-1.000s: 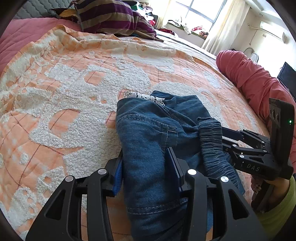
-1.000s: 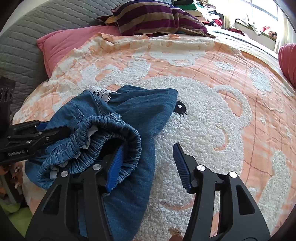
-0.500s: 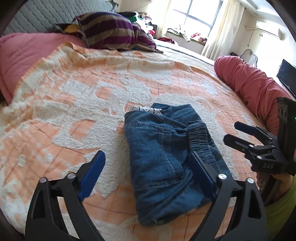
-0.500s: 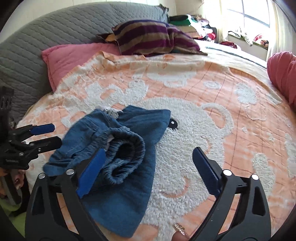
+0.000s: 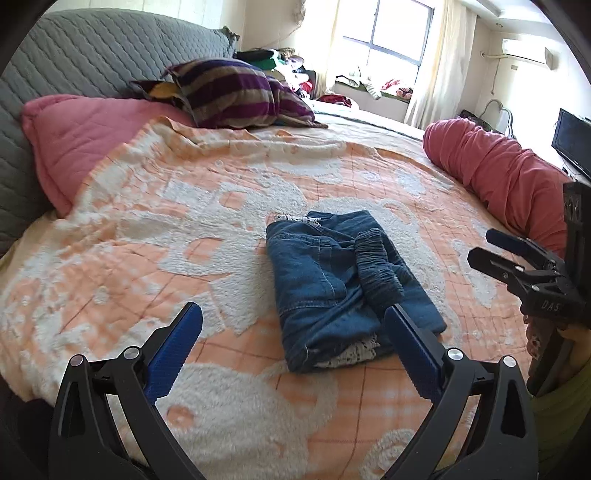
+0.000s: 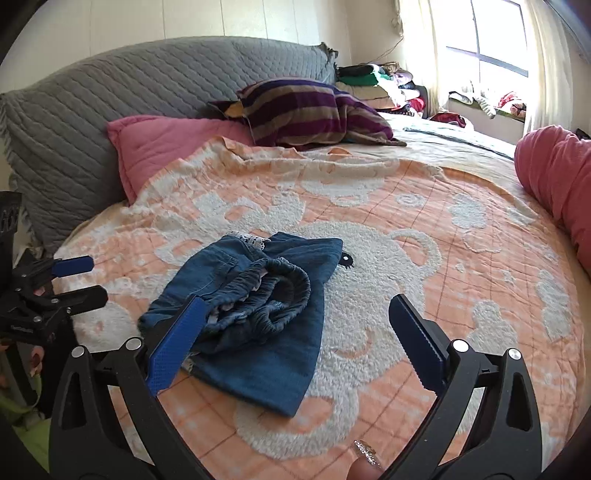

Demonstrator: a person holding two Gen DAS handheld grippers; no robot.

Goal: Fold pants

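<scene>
Folded blue denim pants (image 5: 325, 280) lie in a small bundle on the orange-and-white blanket (image 5: 147, 229), elastic waistband on top and white lace trim at both ends. My left gripper (image 5: 291, 314) hovers above and short of the bundle; its jaws are opening, with nothing between them. In the right wrist view the pants (image 6: 266, 354) lie just beyond my right gripper (image 6: 295, 302), which stands wide open and holds nothing. Each gripper also shows from the other side: the right gripper (image 5: 484, 245) and the left gripper (image 6: 94, 278), both off the cloth.
A pink pillow (image 5: 85, 136) and a striped purple cushion (image 5: 229, 92) lie at the grey headboard (image 6: 110, 96). A long red bolster (image 5: 498, 173) runs along the bed's right edge. Clothes pile up by the window (image 5: 388, 33).
Both grippers let go of the pants, opened wide and drew back and up. The bundle now lies alone on the blanket.
</scene>
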